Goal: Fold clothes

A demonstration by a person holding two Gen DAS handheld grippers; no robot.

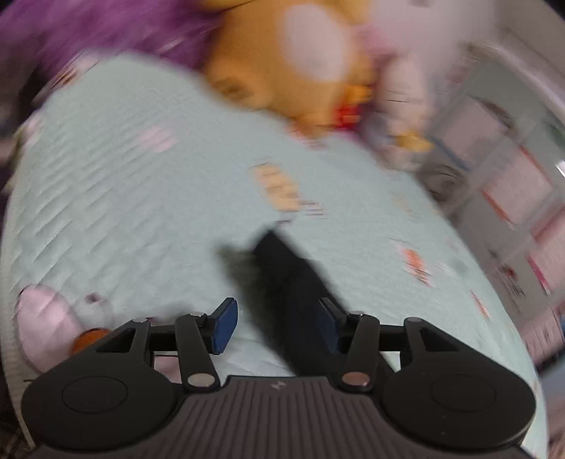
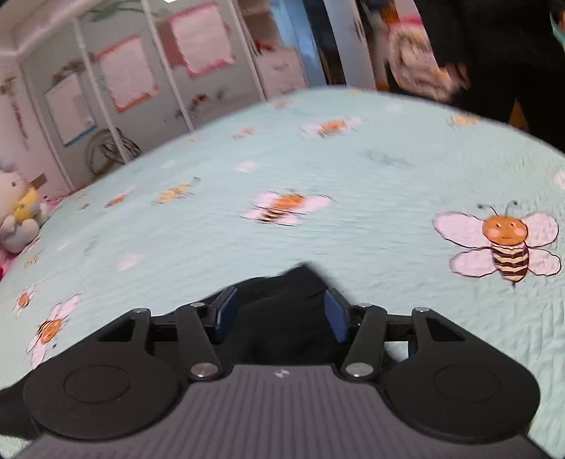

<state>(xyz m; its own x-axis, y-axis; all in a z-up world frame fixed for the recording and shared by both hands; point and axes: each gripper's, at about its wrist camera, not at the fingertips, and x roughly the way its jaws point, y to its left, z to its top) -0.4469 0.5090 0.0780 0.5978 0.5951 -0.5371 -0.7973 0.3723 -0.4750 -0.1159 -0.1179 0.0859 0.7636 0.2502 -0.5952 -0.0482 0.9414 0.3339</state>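
A black garment (image 1: pixel 289 282) lies on the pale green bee-print bedspread (image 1: pixel 123 197). In the left wrist view, which is blurred, a strip of it runs between the blue pads of my left gripper (image 1: pixel 275 325), whose jaws stand wide apart. In the right wrist view a bunched part of the black garment (image 2: pixel 282 303) sits between the pads of my right gripper (image 2: pixel 279 314), also wide apart. Neither gripper pinches the cloth.
Plush toys lie at the bed's head: a purple one (image 1: pixel 106 31), an orange one (image 1: pixel 282 63) and a pink one (image 1: pixel 399 99). A white plush (image 2: pixel 21 212) sits at the bed's left edge. Wardrobe doors (image 2: pixel 141 77) and a person in black (image 2: pixel 494 53) stand beyond the bedspread (image 2: pixel 353 169).
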